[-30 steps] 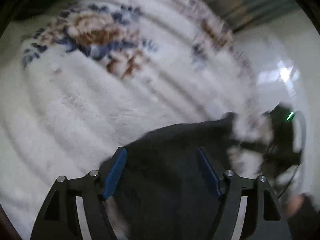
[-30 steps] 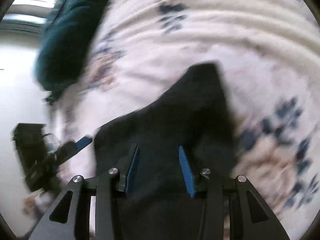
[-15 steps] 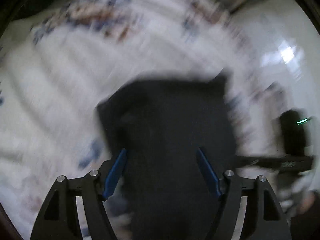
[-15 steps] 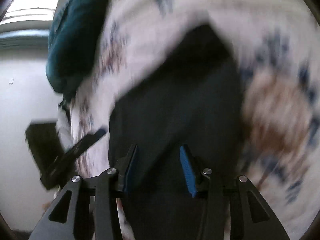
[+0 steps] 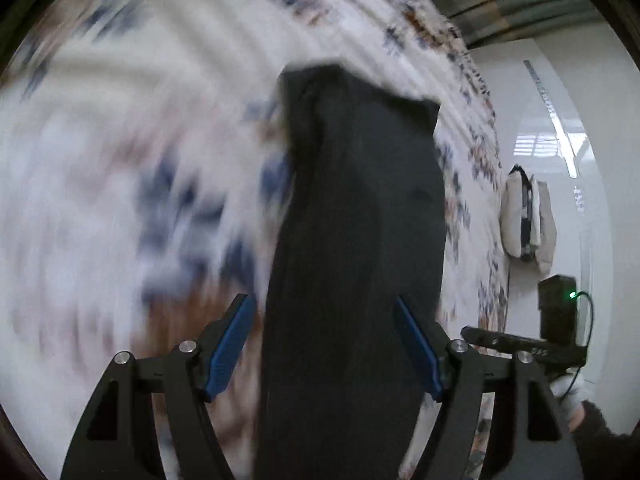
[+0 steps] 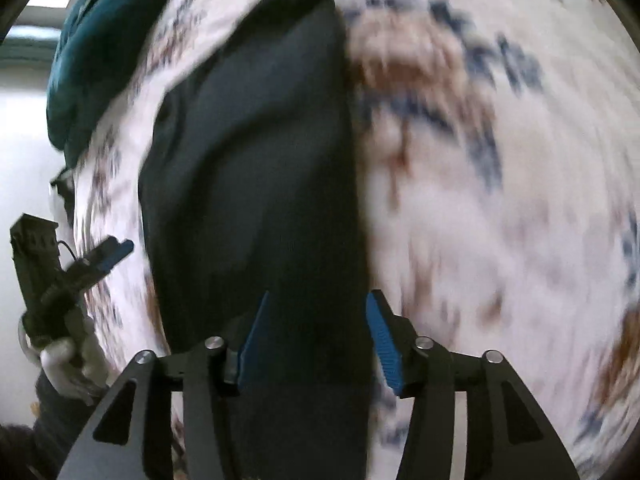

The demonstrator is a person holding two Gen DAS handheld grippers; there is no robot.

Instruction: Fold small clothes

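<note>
Left gripper point(image 5: 324, 352) wide around dark garment point(image 5: 360, 220), grip unclear | right gripper point(image 6: 316, 340) opening astride cloth | best laid flat, edges matched, on floral blanket point(image 5: 120, 140)

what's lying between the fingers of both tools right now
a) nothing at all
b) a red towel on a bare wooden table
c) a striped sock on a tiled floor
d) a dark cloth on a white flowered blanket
d: a dark cloth stretches out between the blue fingers of the left tool and of the right tool, over a white flowered blanket.
</note>
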